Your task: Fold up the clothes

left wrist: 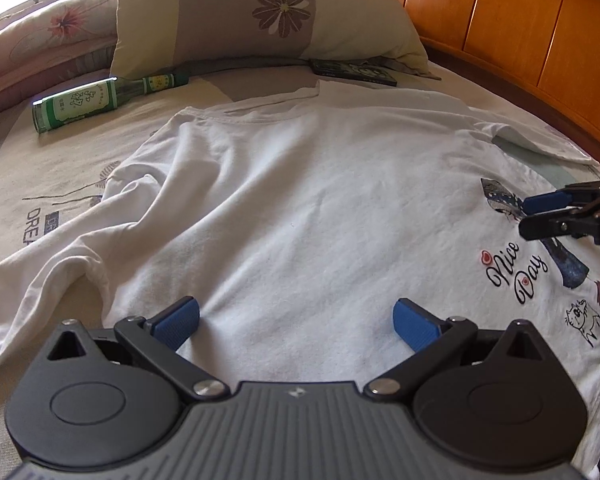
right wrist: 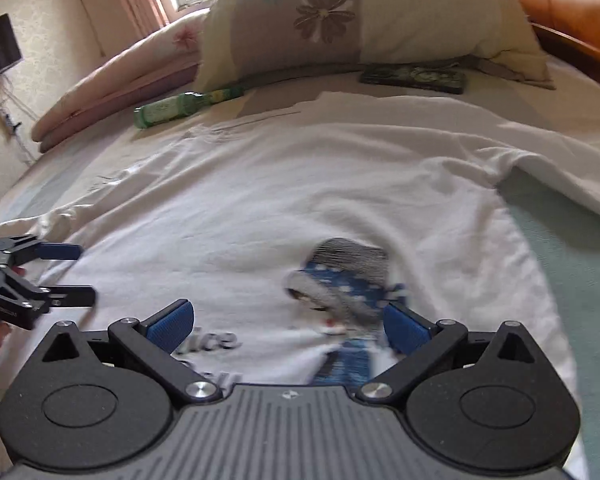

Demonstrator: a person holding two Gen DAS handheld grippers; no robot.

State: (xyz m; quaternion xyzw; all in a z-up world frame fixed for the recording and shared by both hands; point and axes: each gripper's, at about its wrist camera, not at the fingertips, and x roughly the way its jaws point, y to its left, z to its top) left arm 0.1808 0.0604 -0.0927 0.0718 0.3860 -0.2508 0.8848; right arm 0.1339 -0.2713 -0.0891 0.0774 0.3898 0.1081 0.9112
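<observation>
Both hand-held grippers hover low over the near part of a white T-shirt [left wrist: 292, 200] with nothing between their blue pads. Nearest the left wrist camera, the left gripper [left wrist: 296, 322] has its fingers spread wide above plain white cloth. Just to its right, the right gripper [right wrist: 288, 326] is spread equally wide above the shirt's printed figure and the words "Nice Day" [left wrist: 514, 272]; its own view is blurred there.

Spread front-up on the bed [left wrist: 60, 176], the shirt has its collar at the far end. Its left sleeve lies crumpled toward the near left, and its right sleeve lies out to the right over a pale green sheet.

Beyond the collar, a green glass bottle [left wrist: 100, 100] lies on its side at far left, and a dark flat case [left wrist: 354, 72] rests against a flowered pillow [left wrist: 268, 12]. An orange wooden headboard [left wrist: 520, 28] stands at far right.
</observation>
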